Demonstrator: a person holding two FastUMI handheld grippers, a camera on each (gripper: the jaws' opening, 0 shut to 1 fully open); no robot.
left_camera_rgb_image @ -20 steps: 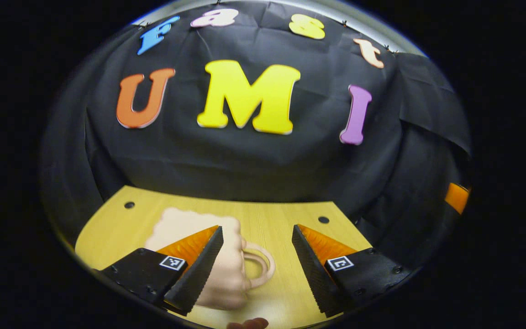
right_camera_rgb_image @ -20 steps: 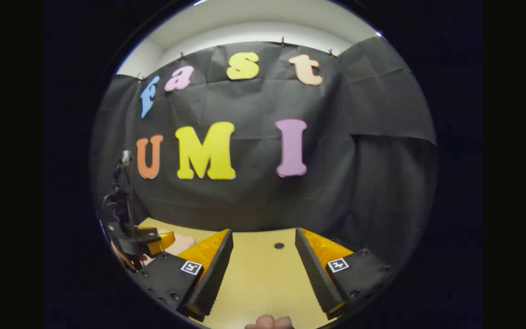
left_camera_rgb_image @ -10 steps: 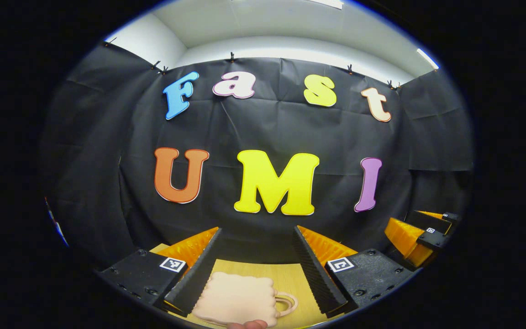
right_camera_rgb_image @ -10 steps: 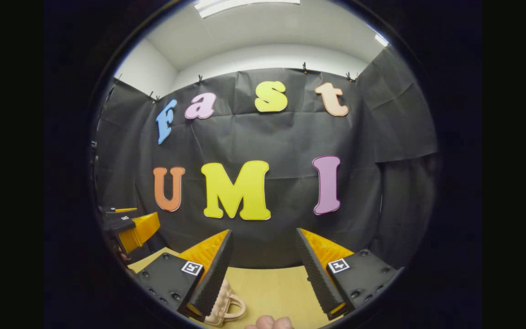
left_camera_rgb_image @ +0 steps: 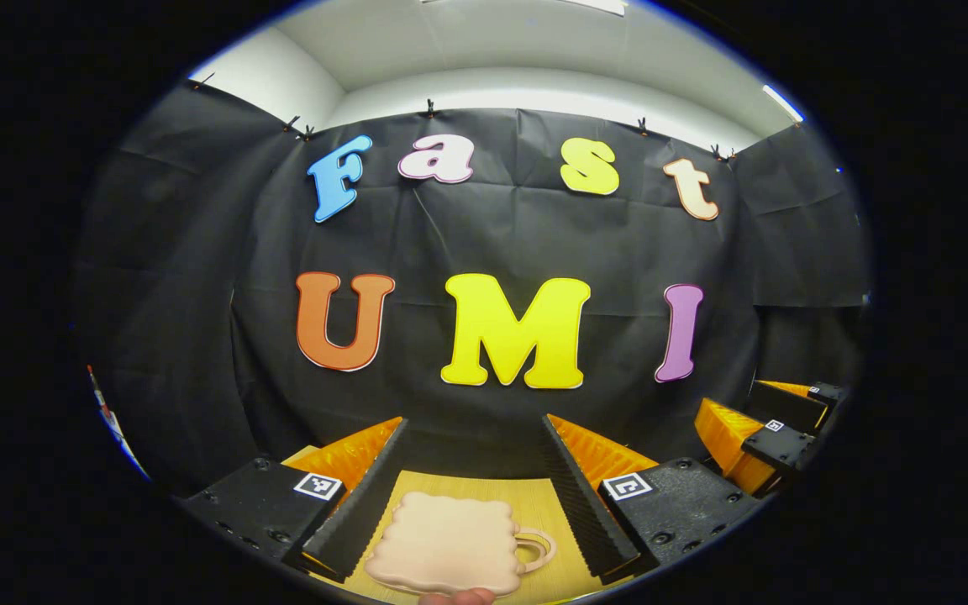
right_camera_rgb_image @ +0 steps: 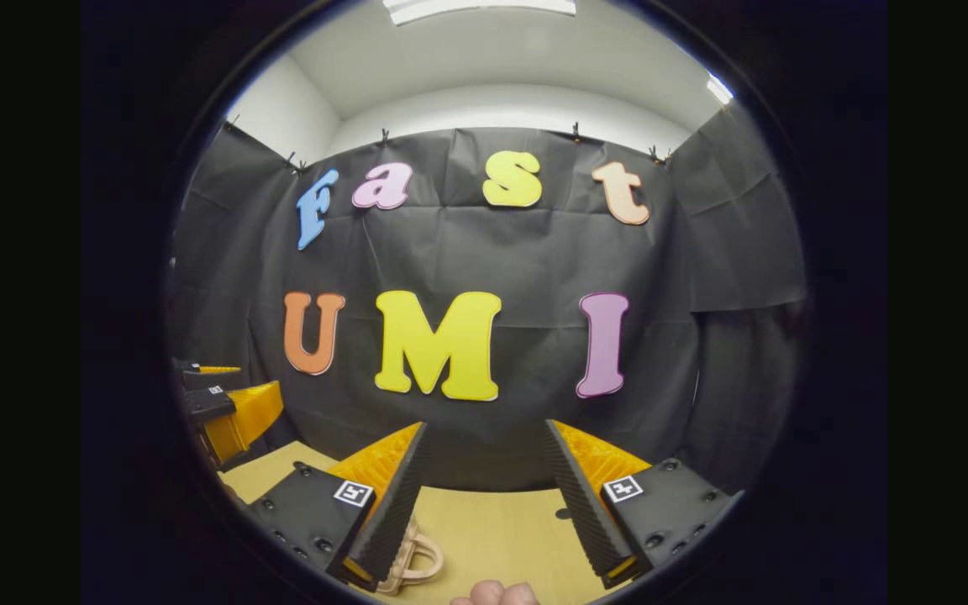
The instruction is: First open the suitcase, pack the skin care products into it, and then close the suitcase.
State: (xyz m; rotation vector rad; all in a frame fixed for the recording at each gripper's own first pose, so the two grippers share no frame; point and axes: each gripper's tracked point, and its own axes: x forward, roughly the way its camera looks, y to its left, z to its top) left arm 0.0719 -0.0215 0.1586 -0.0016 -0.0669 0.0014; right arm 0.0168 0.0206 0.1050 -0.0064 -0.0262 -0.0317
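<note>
Both grippers held level with jaws released, suitcase point(left_camera_rgb_image: 450, 544) lying closed on bench point(right_camera_rgb_image: 492, 529) at 6 o'clock between left gripper point(left_camera_rgb_image: 471, 491) fingers, right gripper point(right_camera_rgb_image: 484, 496) alongside; advise lowering squarely before pinching the lid edge.

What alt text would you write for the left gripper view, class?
A small closed pink suitcase with a loop handle lies flat on a wooden table, between the open fingers of the left hand-held gripper. The right hand-held gripper hovers at right, against a black cloth wall.
</note>
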